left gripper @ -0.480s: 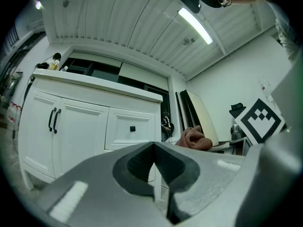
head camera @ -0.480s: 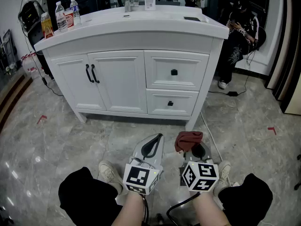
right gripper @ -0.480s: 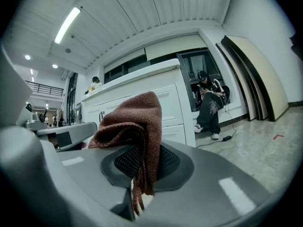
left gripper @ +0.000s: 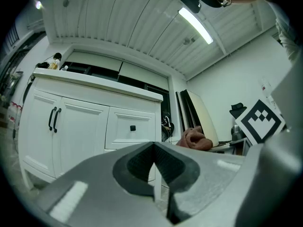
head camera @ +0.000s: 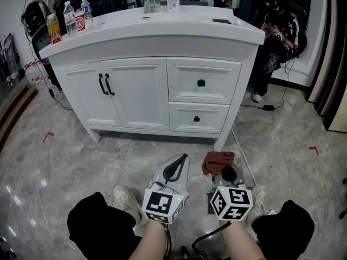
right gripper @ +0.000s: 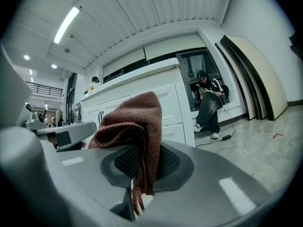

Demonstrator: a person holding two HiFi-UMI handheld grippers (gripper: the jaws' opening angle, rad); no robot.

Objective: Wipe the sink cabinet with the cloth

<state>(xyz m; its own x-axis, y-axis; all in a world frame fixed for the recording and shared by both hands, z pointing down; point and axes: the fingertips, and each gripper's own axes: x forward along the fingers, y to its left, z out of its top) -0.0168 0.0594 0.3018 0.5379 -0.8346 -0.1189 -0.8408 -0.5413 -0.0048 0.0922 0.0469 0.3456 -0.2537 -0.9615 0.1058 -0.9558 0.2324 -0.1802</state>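
— What has the right gripper (right gripper: 142, 161) got?

— Its jaws are closed on the cloth (right gripper: 133, 122). It is a reddish-brown knitted cloth, pinched between the two dark pads. Most of it is bunched above the jaws, and a short end hangs below them.

— And the left gripper (left gripper: 154, 163)?

— Closed too, with nothing in it. The pads meet along a thin line.

— Where do the two sit?

— Side by side and low, in front of the person's knees, with the tips pointing toward the sink cabinet (head camera: 152, 91). The cloth is up off the floor (head camera: 81, 161), well apart from the cabinet front and touching none of it. From the left gripper view it shows just to the right of that gripper.

— Describe the cabinet.

— White, standing on short legs. On the left are two doors with a pair of black handles (head camera: 105, 84) set close together at their meeting edge. On the right are two stacked drawers, the upper drawer (head camera: 201, 82) and the lower drawer (head camera: 197, 118), each with one small black knob.

— Anything on top?

— On the white tabletop (head camera: 162, 26), several bottles (head camera: 69, 19) stand at the left end, and a pump dispenser (head camera: 172, 0) stands near the back by the tap.

— Anyone else around?

— A person in dark clothes (head camera: 276, 31) sits past the cabinet's right end, with a cable lying on the floor by their feet.
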